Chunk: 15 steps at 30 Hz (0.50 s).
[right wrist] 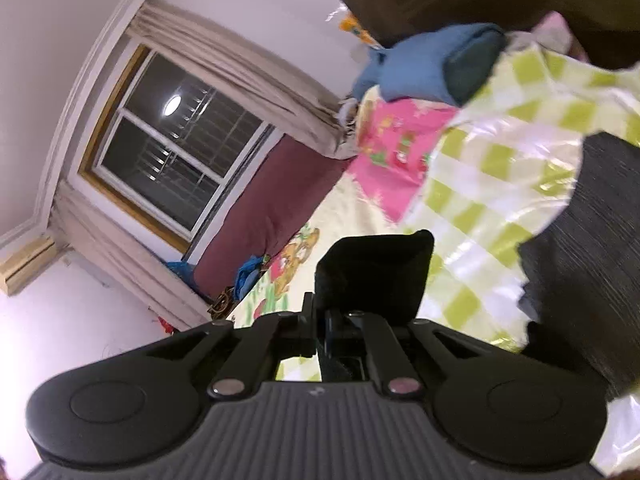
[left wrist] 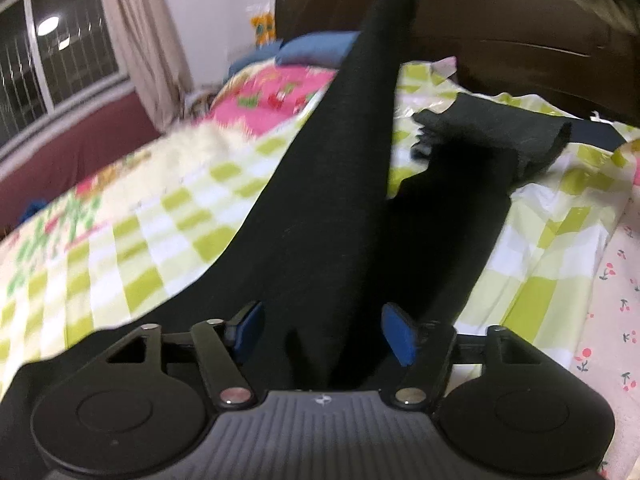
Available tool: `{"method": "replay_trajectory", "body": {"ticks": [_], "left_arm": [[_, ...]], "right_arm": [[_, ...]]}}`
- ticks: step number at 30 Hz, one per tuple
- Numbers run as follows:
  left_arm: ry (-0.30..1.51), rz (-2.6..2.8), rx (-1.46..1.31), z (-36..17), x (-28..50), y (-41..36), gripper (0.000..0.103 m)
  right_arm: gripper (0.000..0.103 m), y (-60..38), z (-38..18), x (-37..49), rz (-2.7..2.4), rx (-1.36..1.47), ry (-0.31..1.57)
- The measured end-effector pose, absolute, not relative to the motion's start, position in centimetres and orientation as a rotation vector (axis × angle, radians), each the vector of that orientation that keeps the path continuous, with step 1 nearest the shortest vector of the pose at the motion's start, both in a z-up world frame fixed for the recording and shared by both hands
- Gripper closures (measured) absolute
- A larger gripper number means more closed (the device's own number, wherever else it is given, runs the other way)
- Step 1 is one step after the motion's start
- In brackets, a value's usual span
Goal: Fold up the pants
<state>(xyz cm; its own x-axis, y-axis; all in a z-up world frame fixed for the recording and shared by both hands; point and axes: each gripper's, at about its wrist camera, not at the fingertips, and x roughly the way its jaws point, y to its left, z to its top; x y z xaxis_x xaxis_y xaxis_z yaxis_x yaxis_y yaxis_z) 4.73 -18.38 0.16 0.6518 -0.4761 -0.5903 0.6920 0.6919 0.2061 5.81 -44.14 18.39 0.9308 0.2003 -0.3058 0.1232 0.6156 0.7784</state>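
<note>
Up top, the right claw pinches the black pants, pads hidden; left claw gapes.

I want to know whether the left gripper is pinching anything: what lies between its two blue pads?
In the left wrist view, black pants fabric runs up between the blue pads of the left gripper, which stand apart, not pressing.

Pants top cut off by edge; right tool tips hidden.
</note>
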Motion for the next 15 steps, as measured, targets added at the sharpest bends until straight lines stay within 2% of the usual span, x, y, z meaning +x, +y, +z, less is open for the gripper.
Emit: {"method": "replay_trajectory", "body": {"ticks": [4, 7, 8, 15], "left_arm": [[0.44, -0.565, 0.553, -1.3, 5.0, -19.8, 0.022], [0.487, -0.543, 0.535, -0.7, 6.9, -18.8, 0.047], [0.501, -0.539, 0.513, 0.0, 7.7, -18.1, 0.05], [0.415, -0.493, 0.416, 5.9, 7.9, -14.4, 0.05]], "right_arm": [[0.098, -43.5, 19.0, 5.9, 0.047, 0.906, 0.392], [0.098, -44.0, 18.9, 6.3, 0.02, 0.908, 0.418], [0.098, -44.1, 18.9, 6.5, 0.013, 0.91, 0.428], [0.098, -44.4, 20.1, 4.8, 0.058, 0.858, 0.341]]}}
